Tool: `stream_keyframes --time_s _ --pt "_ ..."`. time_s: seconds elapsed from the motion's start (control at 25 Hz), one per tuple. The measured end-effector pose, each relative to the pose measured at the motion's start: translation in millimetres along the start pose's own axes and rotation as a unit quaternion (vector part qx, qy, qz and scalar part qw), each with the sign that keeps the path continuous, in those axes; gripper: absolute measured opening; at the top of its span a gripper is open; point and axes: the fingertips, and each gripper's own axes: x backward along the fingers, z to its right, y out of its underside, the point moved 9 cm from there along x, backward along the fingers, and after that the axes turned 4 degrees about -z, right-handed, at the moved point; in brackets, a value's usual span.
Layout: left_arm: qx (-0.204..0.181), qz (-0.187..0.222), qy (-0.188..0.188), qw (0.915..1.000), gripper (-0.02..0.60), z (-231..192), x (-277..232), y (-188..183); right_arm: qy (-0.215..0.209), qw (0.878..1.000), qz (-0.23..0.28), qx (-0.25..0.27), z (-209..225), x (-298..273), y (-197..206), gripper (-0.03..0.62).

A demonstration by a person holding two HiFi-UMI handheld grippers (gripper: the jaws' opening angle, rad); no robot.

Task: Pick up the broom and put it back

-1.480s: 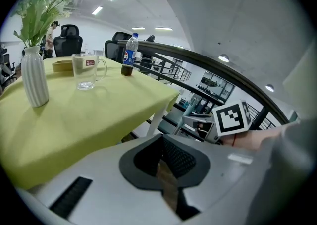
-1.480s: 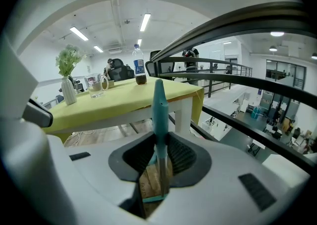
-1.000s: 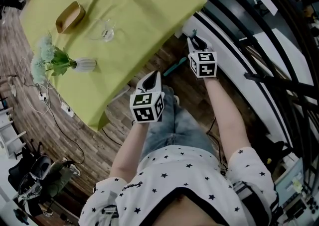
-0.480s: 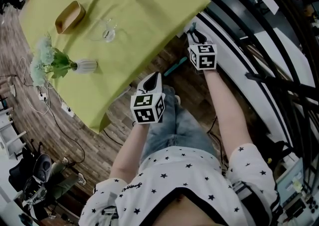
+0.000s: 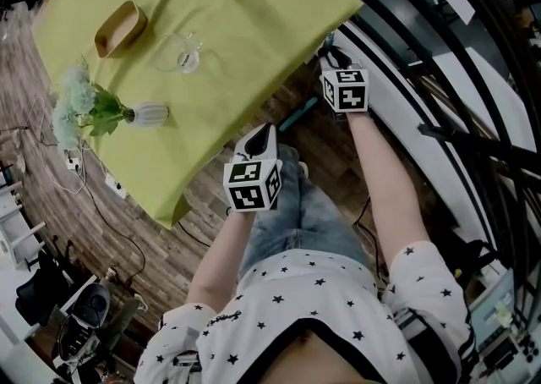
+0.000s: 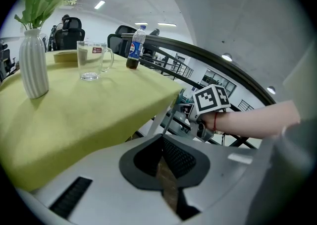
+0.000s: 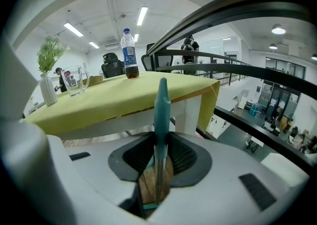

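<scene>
The right gripper (image 7: 159,157) has its ribbed black fingers (image 7: 182,155) clamped on the broom handle (image 7: 162,102), a smooth teal grip over a thin metal tube. It stands beside the desk (image 5: 245,27), which is draped in yellow-green cloth. The brush end cannot be made out. The left gripper (image 6: 161,149) has its fingers pressed together with nothing between them.

Plastic broom handle (image 7: 162,110), cloth tablecloth (image 5: 241,27), wood floor (image 5: 156,243)

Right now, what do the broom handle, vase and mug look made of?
Broom handle: teal matte grip, looks like plastic, over a thin shiny shaft, probably metal.
Vase: white, ribbed, soft sheen; likely glazed ceramic, though plastic can't be ruled out.
Mug: fully see-through with bright edge glints; glass or clear plastic.
</scene>
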Motion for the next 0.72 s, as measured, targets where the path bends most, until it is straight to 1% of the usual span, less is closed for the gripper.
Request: stream_keyframes --time_s 0.2,0.72 --pt "0.003 -0.002 0.001 1.0000 0.012 -2.4 0.2 0.4 0.002 1.000 -0.005 0.004 -1.8 -7.1 -4.6 0.081" --pt "0.009 -0.002 0.002 1.0000 0.012 -9.9 3.6 -2.4 0.024 1.000 0.000 -0.013 -2.4 -8.4 -5.1 0.082"
